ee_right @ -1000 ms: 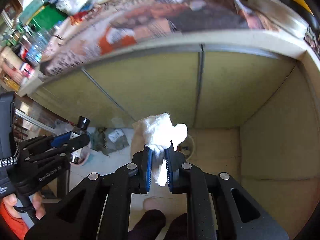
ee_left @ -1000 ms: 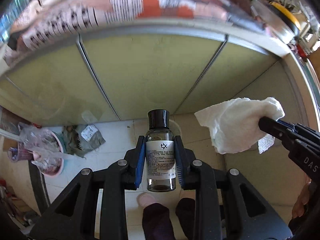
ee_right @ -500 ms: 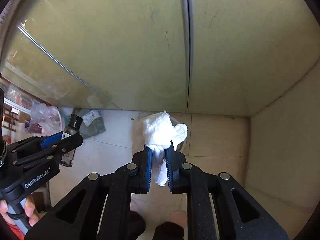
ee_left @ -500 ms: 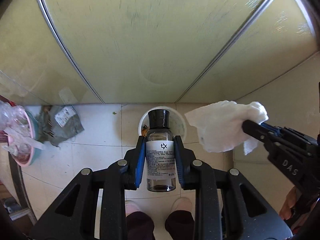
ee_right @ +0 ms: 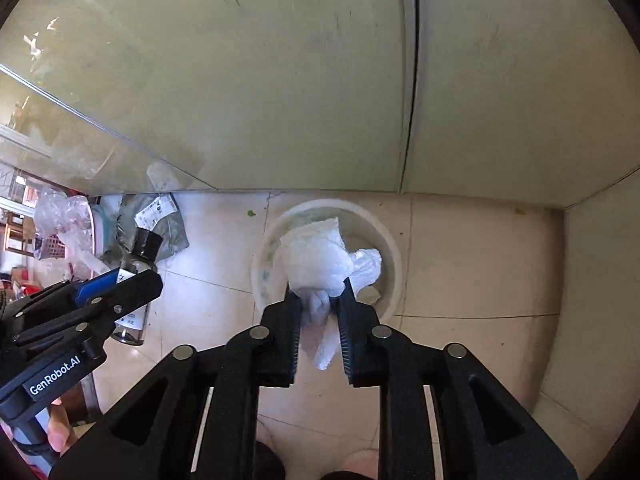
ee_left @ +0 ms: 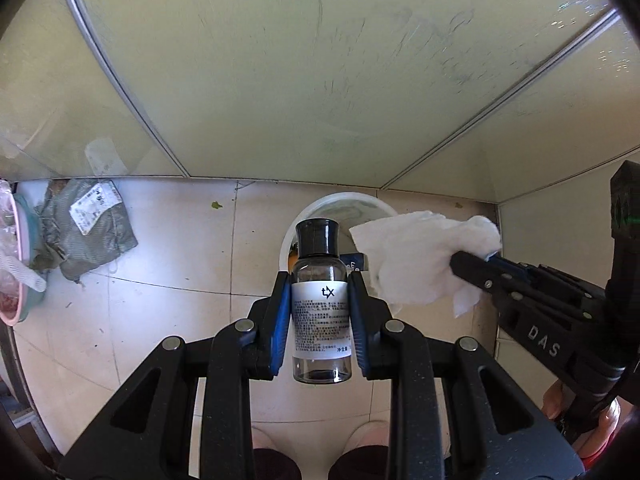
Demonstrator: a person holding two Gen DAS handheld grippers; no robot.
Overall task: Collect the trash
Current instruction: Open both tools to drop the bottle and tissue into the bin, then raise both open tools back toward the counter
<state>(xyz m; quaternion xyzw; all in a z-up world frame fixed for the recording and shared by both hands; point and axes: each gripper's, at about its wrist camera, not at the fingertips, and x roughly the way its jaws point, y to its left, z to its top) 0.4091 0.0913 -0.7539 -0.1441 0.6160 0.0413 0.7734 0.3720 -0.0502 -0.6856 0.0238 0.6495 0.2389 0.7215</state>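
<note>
My left gripper point(ee_left: 319, 280) is shut on a small clear bottle point(ee_left: 321, 312) with a black cap and white label, held upright above the floor. My right gripper point(ee_right: 318, 296) is shut on a crumpled white tissue point(ee_right: 320, 258). The tissue point(ee_left: 420, 260) and right gripper point(ee_left: 476, 260) show at the right of the left wrist view. Both hang over a white round bin point(ee_right: 390, 248) on the tiled floor, also seen in the left wrist view point(ee_left: 340, 200). The bottle point(ee_right: 134, 280) and left gripper point(ee_right: 120, 280) show at the left of the right wrist view.
Pale green cabinet doors point(ee_left: 320, 80) rise behind the bin. A grey crumpled bag with a label point(ee_left: 86, 228) lies on the floor at the left. A pink basin with plastic point(ee_left: 16, 264) stands at the far left. A side panel point(ee_right: 600, 280) closes the right.
Both grippers have tilted down from the countertop toward the floor. The bin has come into view beneath them, and both grippers moved closer over it, still holding bottle and tissue.
</note>
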